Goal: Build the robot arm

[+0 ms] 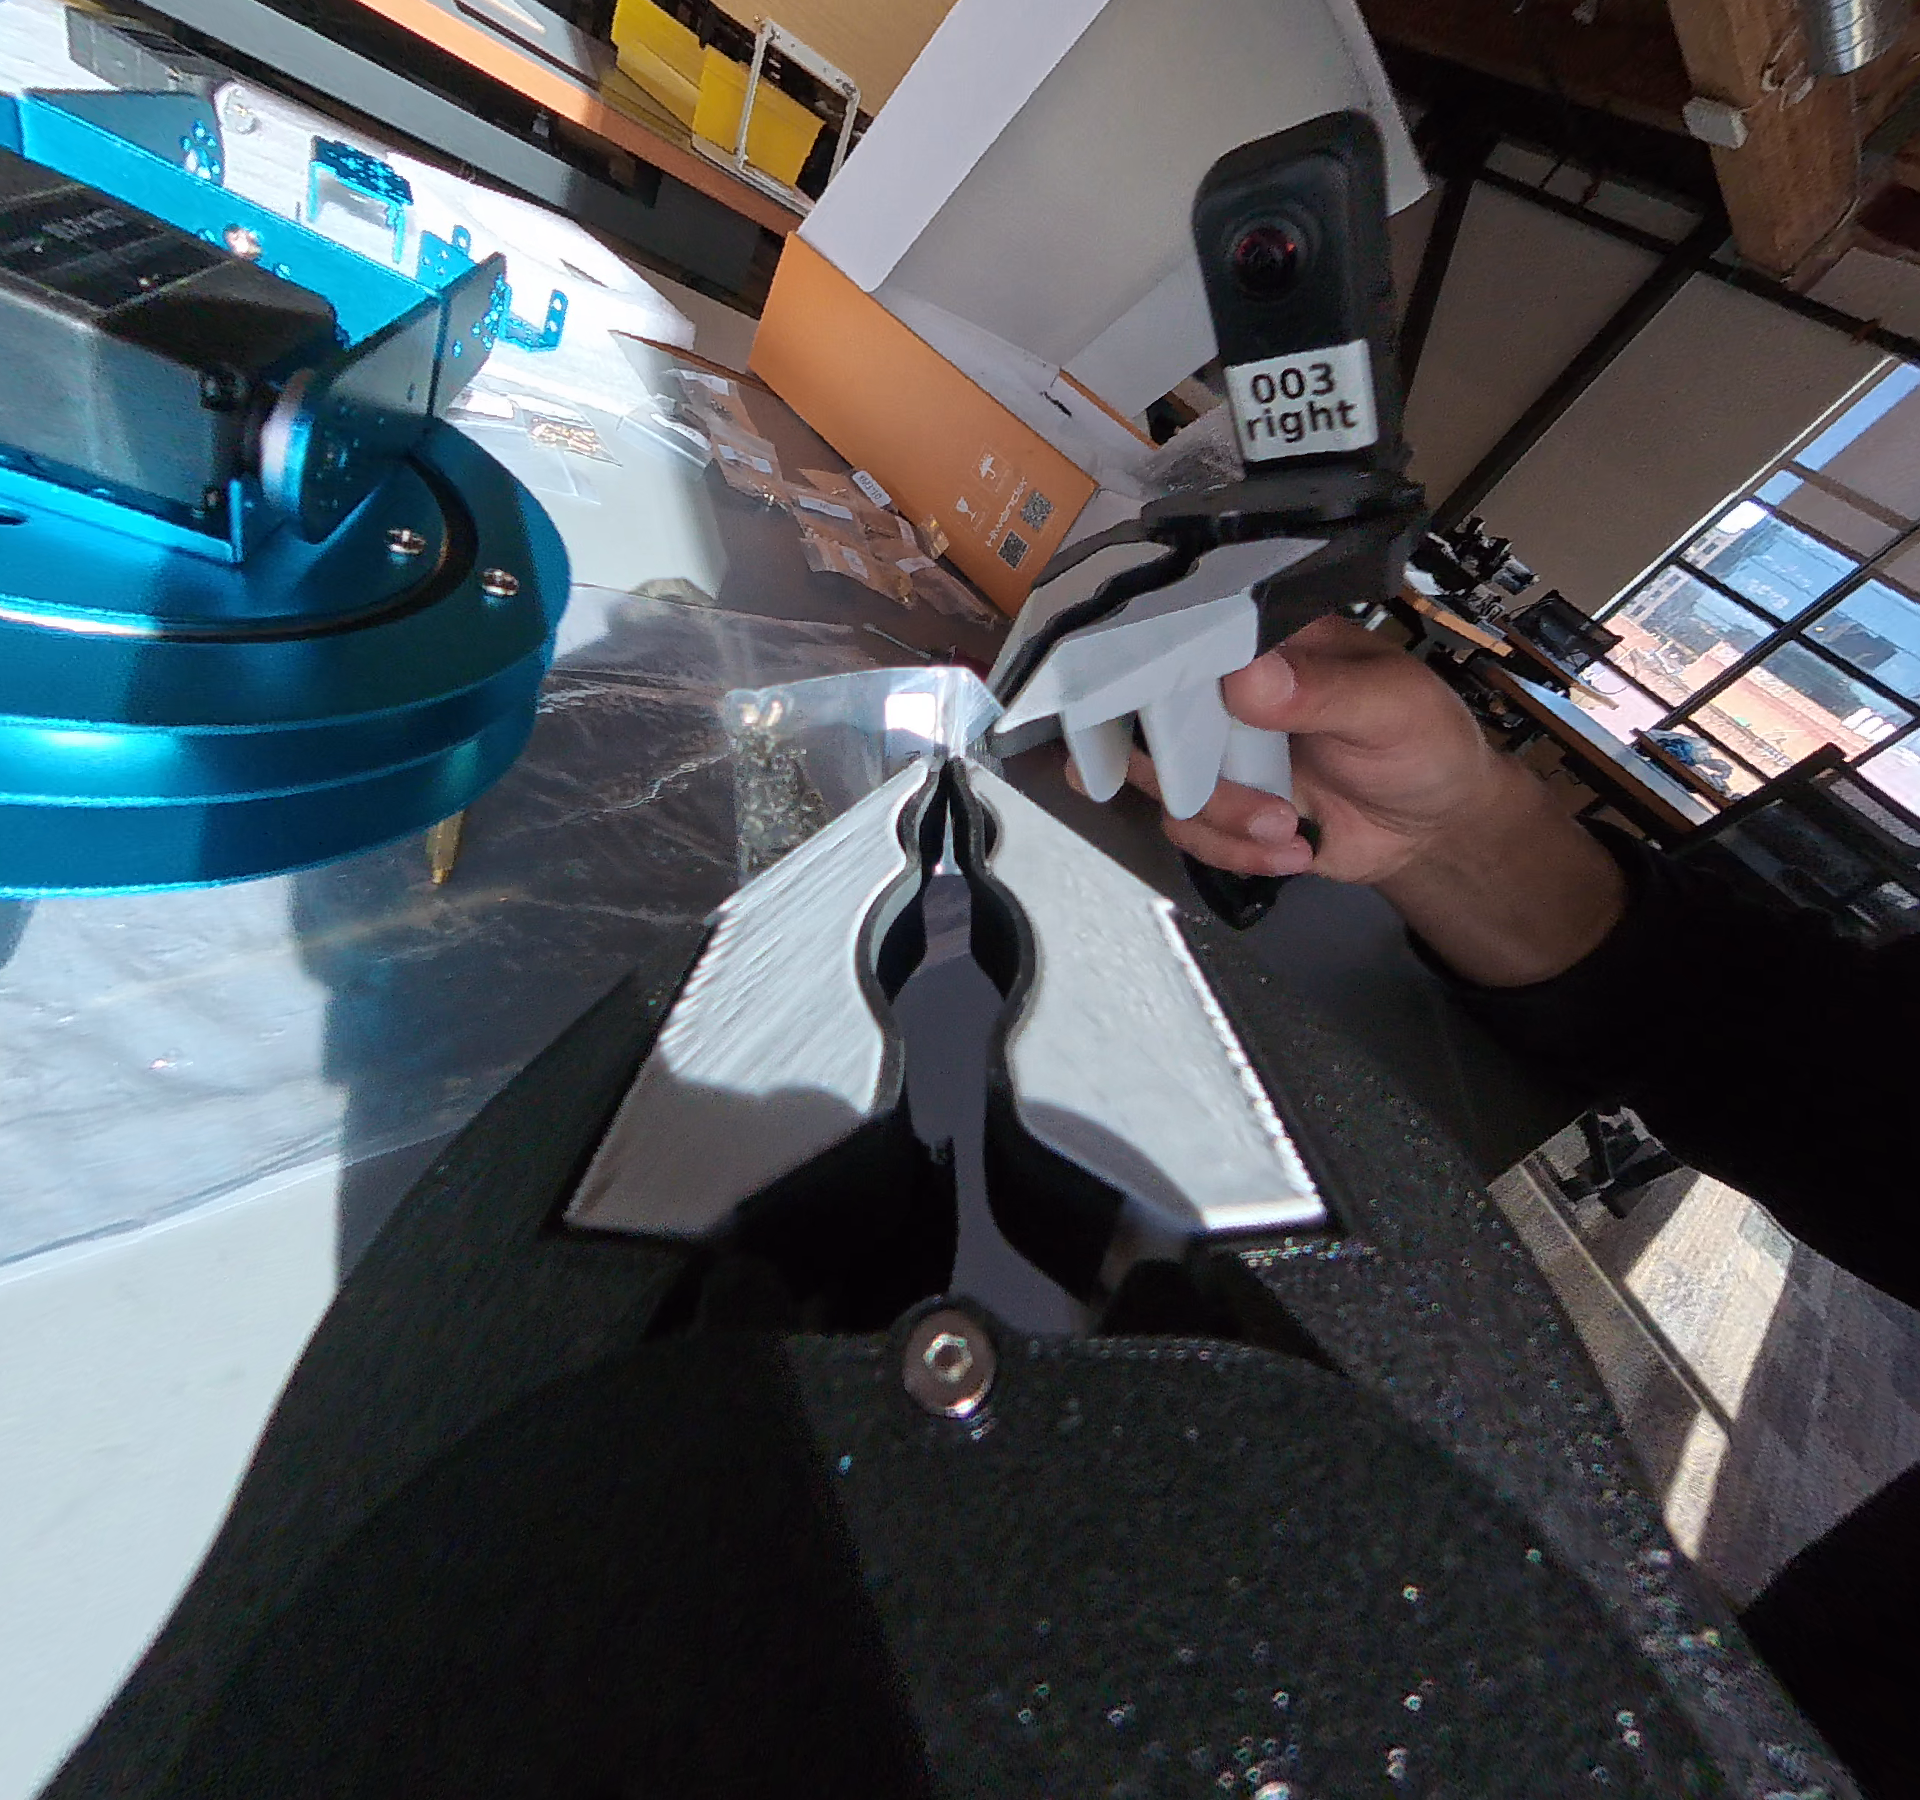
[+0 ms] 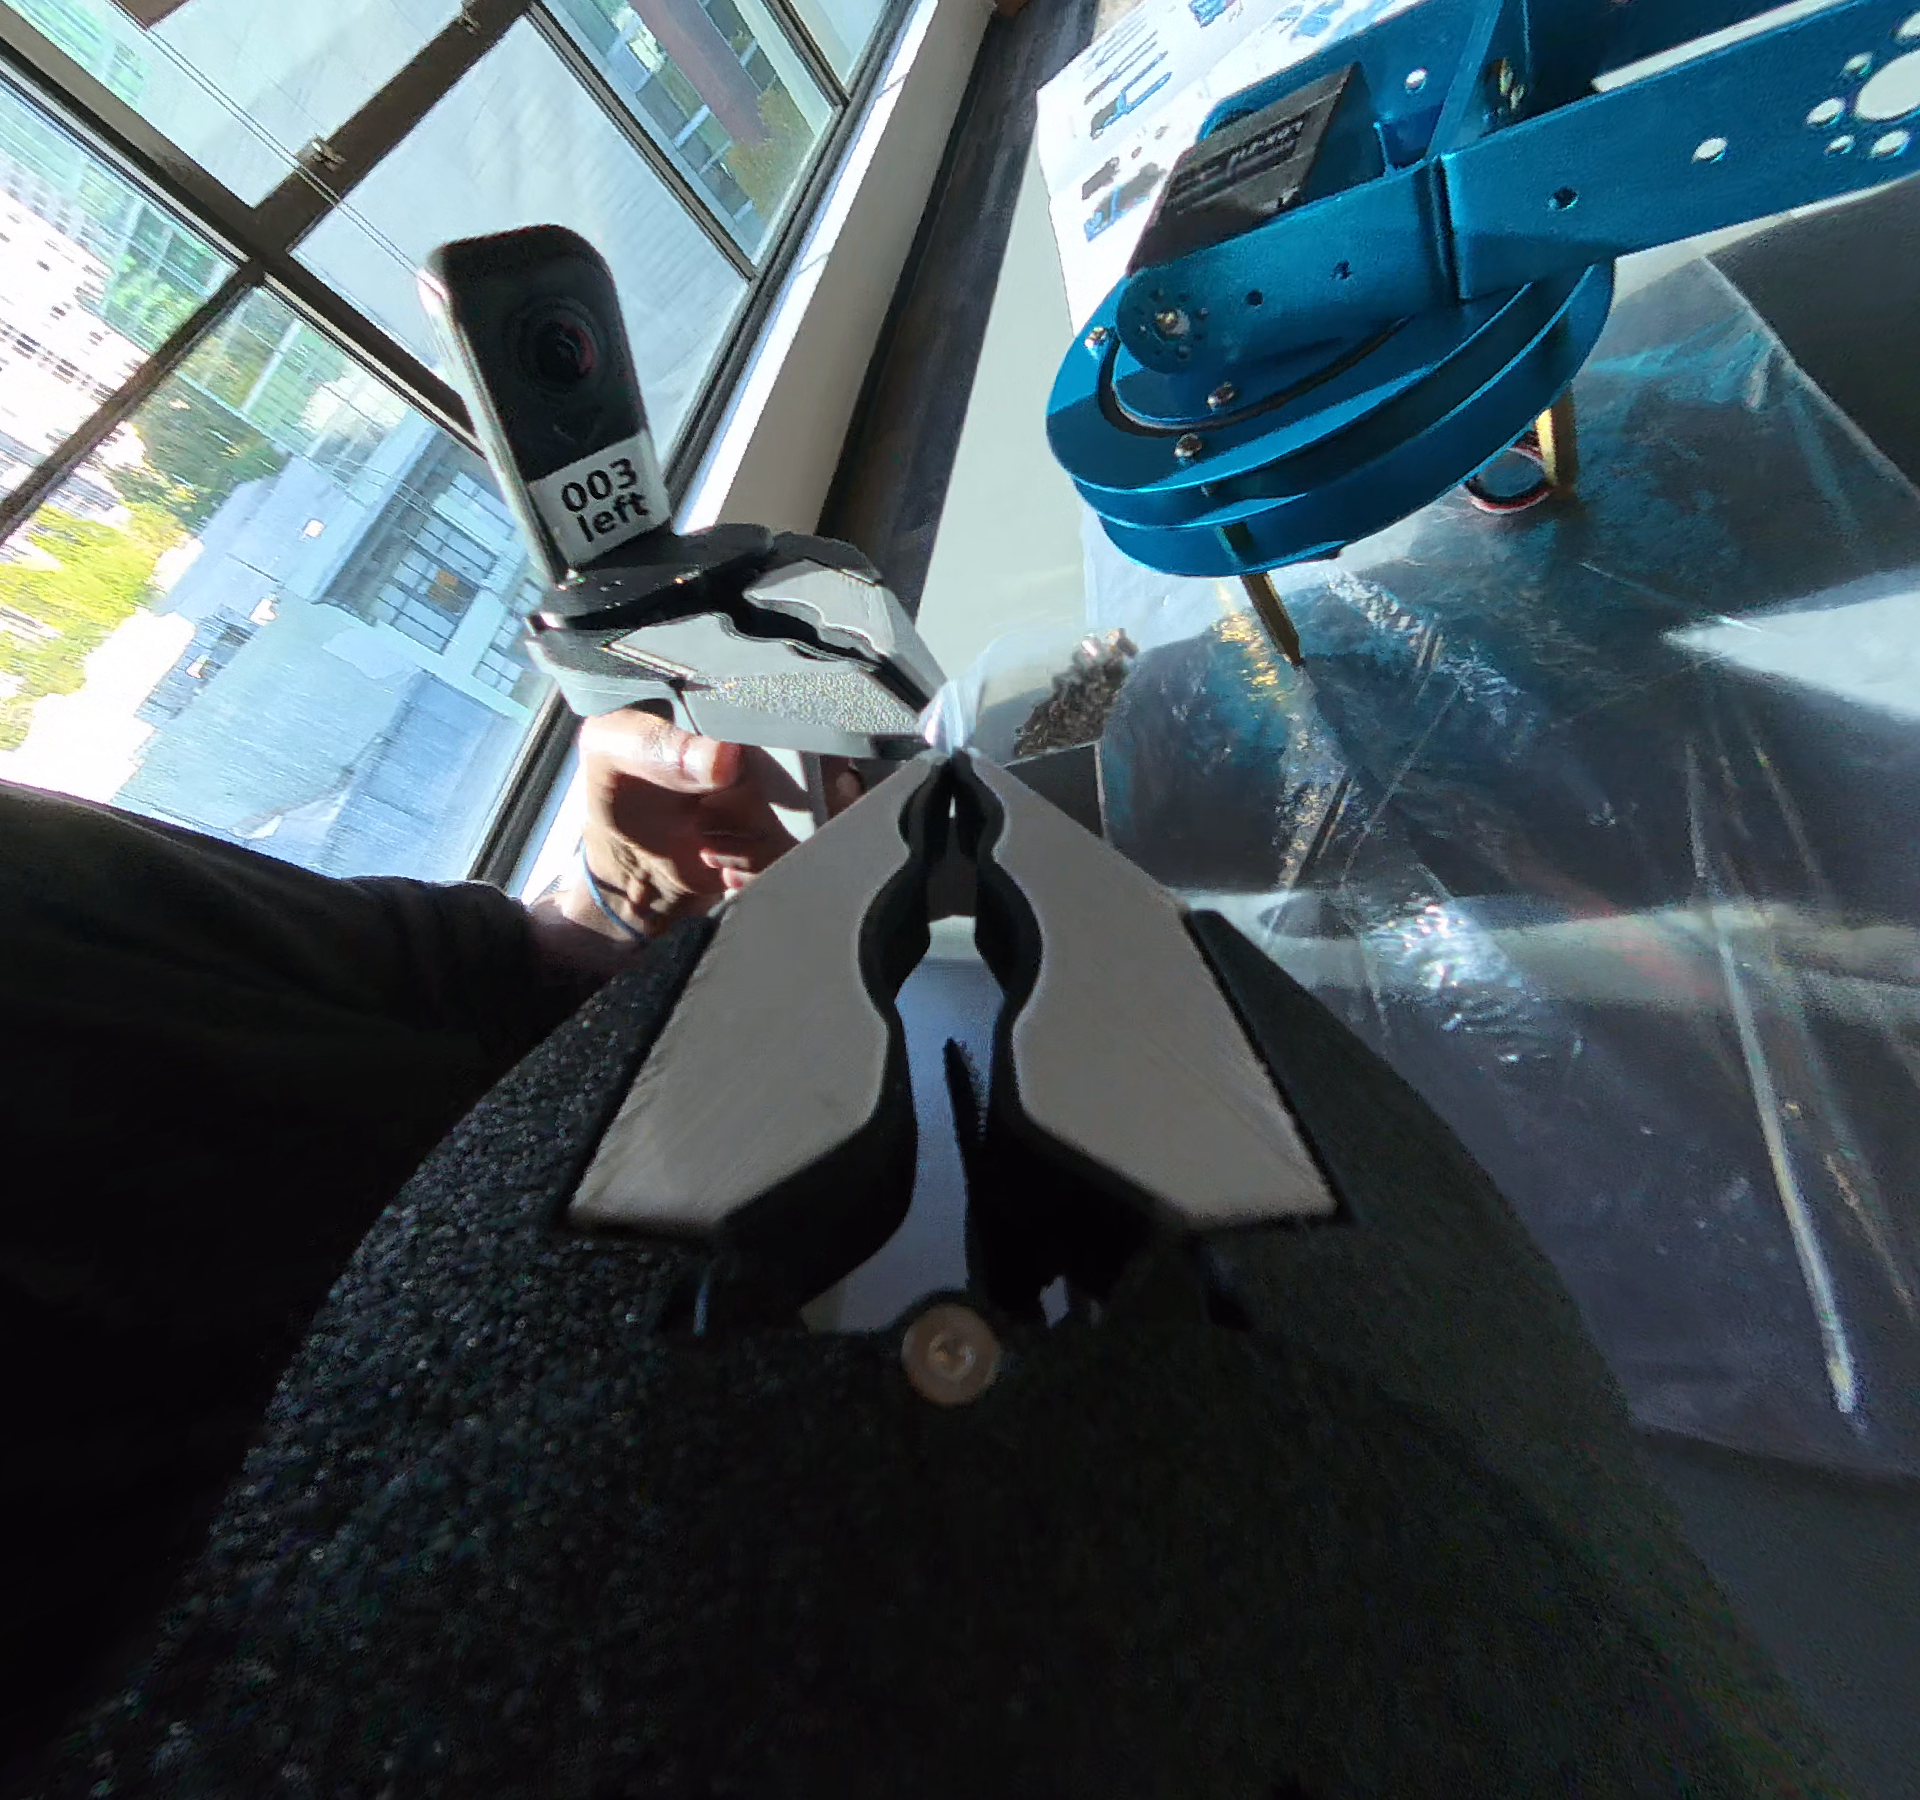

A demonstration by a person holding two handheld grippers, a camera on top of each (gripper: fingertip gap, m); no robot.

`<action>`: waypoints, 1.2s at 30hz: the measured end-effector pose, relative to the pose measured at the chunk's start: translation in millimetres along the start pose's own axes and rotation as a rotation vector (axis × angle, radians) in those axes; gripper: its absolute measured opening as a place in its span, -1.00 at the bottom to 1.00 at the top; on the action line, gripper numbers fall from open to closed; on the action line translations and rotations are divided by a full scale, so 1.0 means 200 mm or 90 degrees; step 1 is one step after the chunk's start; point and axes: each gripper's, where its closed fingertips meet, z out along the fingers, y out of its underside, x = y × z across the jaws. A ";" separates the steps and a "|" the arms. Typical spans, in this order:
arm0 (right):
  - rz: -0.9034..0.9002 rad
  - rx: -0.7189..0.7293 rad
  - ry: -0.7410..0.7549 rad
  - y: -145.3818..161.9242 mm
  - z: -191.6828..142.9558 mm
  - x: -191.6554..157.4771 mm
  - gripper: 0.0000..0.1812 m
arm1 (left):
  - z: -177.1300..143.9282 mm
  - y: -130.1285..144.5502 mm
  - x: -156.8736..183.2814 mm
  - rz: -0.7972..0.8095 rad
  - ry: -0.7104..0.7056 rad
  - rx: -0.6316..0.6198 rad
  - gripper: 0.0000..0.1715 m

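A small clear plastic bag (image 1: pixel 831 722) with several small dark screws (image 1: pixel 774 794) in it hangs between the two grippers. My left gripper (image 1: pixel 948 771) is shut on the bag's top edge. My right gripper (image 2: pixel 951 765) is shut on the same edge beside it; the bag (image 2: pixel 1039 690) and its screws (image 2: pixel 1070 701) show just past the tips. The right gripper (image 1: pixel 997 716) shows tip to tip with mine in the left wrist view, the left gripper (image 2: pixel 920 722) likewise in the right wrist view. A hand holds each.
A blue metal robot-arm base (image 1: pixel 260 670) with a servo (image 1: pixel 135 337) stands on brass posts at the left, over a clear plastic sheet (image 1: pixel 260 1002). It also shows in the right wrist view (image 2: pixel 1330 431). An open orange and white box (image 1: pixel 935 400) and small parts bags (image 1: pixel 831 524) lie behind. Less than 4 cm separates the two grippers' tips.
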 end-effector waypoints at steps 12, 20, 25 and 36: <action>-0.079 -0.005 0.175 0.01 -0.01 0.14 -0.97 | 0.11 0.04 -0.05 0.084 -0.101 -0.064 -1.00; -0.061 -0.010 0.169 0.03 -0.01 0.17 -1.00 | 0.11 0.04 -0.11 0.079 -0.134 -0.072 -1.00; -0.105 -0.012 0.251 0.02 -0.04 0.21 -1.00 | 0.09 0.01 -0.14 0.119 -0.225 -0.053 -1.00; -0.427 -0.027 0.253 -0.04 -0.08 0.08 -0.27 | 0.15 -0.03 -0.03 0.065 -0.114 -0.128 -1.00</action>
